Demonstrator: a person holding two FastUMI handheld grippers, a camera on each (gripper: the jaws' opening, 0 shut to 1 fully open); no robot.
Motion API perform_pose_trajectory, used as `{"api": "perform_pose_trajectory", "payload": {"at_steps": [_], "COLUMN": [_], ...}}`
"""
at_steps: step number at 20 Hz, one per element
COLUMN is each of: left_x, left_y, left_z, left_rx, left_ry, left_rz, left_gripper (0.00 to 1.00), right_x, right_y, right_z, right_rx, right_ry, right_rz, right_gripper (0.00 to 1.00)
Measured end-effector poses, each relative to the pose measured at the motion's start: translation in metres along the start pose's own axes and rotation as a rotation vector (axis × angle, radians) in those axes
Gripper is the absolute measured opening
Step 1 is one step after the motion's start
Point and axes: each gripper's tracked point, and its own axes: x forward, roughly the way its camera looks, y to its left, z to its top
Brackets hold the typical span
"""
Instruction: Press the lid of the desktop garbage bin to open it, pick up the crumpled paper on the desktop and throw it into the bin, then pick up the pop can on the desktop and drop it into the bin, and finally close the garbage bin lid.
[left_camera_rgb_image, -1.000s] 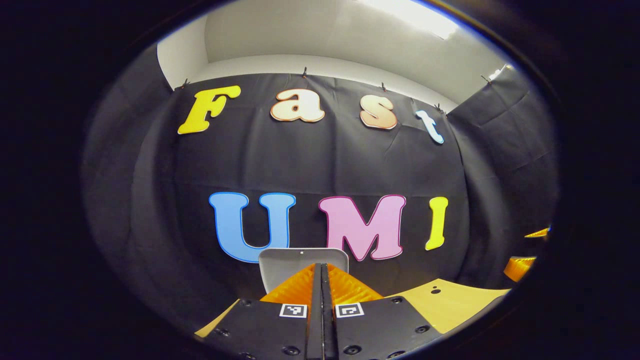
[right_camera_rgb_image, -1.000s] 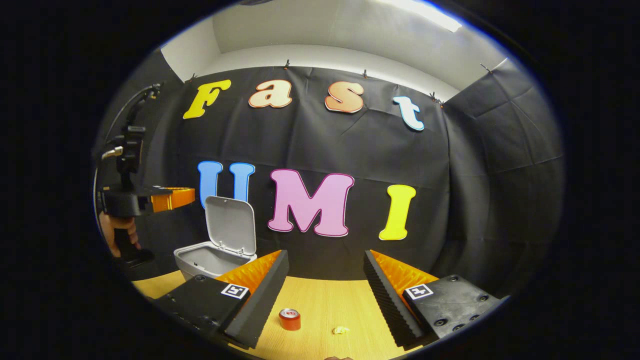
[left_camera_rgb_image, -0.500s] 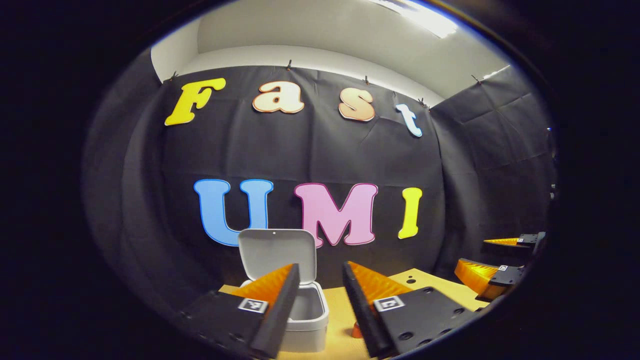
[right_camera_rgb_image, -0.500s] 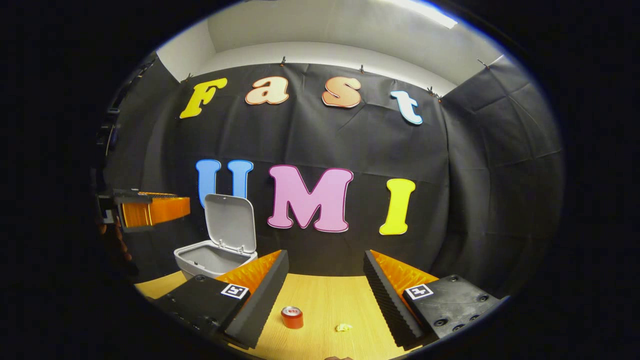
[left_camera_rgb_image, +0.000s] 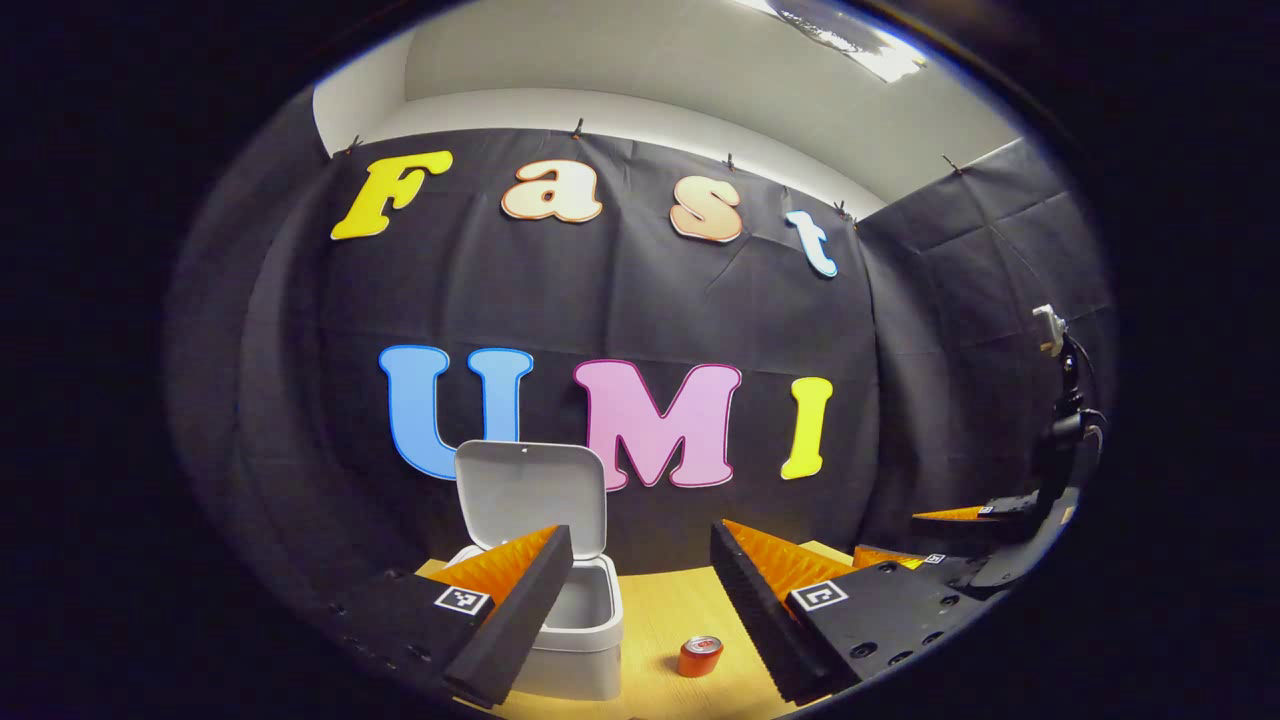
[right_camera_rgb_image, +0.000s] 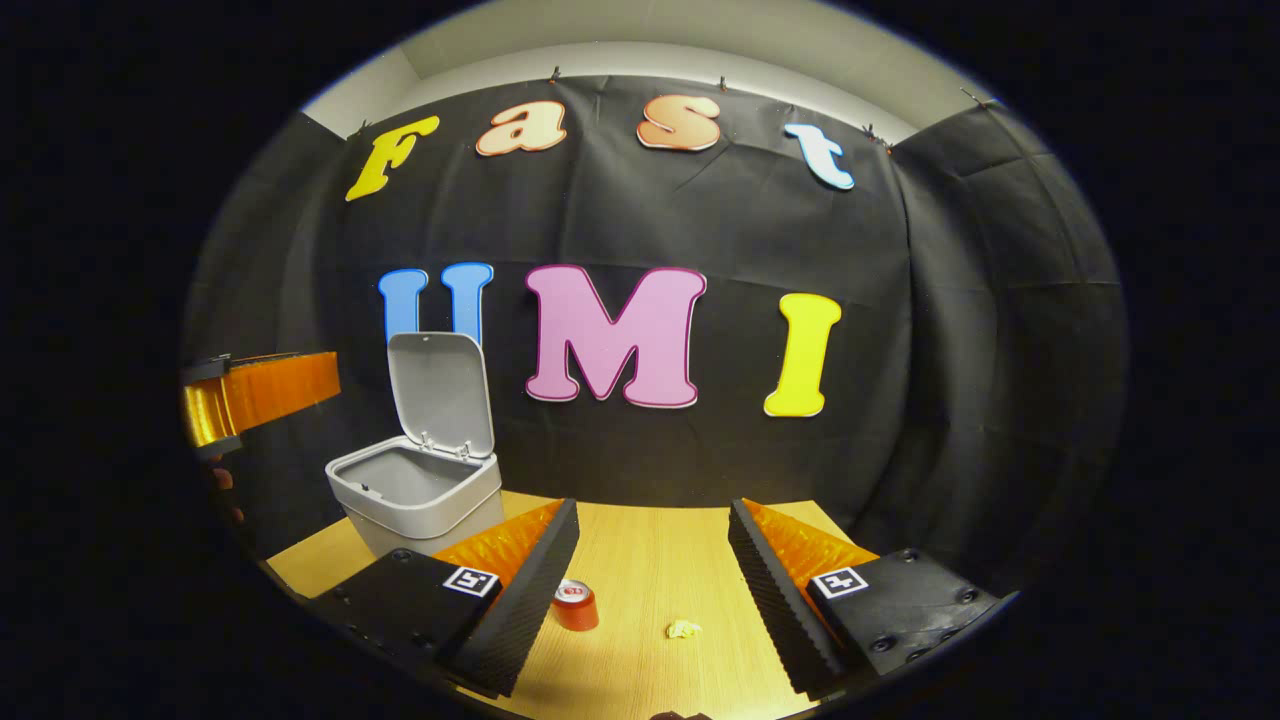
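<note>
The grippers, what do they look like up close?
Each gripper, the left gripper and the right gripper, has two long wedge-shaped fingers with ribbed, zigzag inner faces. They sit on flat black blocks dotted with screws. Every block carries a small square black-and-white marker, like a chunky barcode.

A ceiling light (left_camera_rgb_image: 850, 45) glares at the upper right; the booth is dim, sharp centrally, with fisheye bending at the edges.

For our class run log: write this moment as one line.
bin lid: open | crumpled paper: on desk | pop can: on desk | both hand-held grippers: open, empty
</note>
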Motion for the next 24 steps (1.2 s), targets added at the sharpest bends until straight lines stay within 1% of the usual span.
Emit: {"api": "perform_pose_trajectory", "payload": {"at_steps": [2,3,5,7,8,11,15,18,21,24], "left_x": [0.001,0.003,0.006,0.006,0.005,0.005,0.000,-0.008,-0.015,-0.019], "left_y": [0.003,0.004,0.009,0.013,0.014,0.018,0.021,0.025,0.024,0.022], "left_z": [-0.012,-0.016,-0.027,-0.037,-0.041,-0.057,-0.070,-0.075,-0.085,-0.093], "left_rx": [-0.003,-0.008,-0.003,0.000,-0.006,-0.037,-0.113,-0.110,-0.082,-0.091], "left_ry": [0.033,0.043,0.070,0.095,0.105,0.147,0.187,0.201,0.229,0.249], "left_rz": [0.032,0.042,0.073,0.110,0.134,0.195,0.292,0.347,0.372,0.379], "left_gripper": [0.93,0.93,0.93,0.93,0.94,0.93,0.94,0.95,0.95,0.95], "right_x": [0.019,0.029,0.046,0.062,0.067,0.077,0.104,0.122,0.131,0.139], "right_y": [-0.003,-0.005,-0.011,-0.012,-0.013,-0.024,-0.037,-0.042,-0.042,-0.041], "right_z": [-0.021,-0.036,-0.059,-0.102,-0.118,-0.158,-0.201,-0.234,-0.268,-0.299], "right_rx": [-0.025,-0.029,-0.027,-0.043,-0.052,-0.070,-0.047,-0.048,-0.060,-0.064], "right_ry": [0.079,0.138,0.214,0.353,0.395,0.505,0.650,0.735,0.814,0.898], "right_rz": [0.024,0.042,0.075,0.124,0.139,0.175,0.220,0.243,0.261,0.266], "right_gripper": [0.97,0.98,0.98,0.98,0.98,0.98,0.98,0.98,0.98,0.98]}}
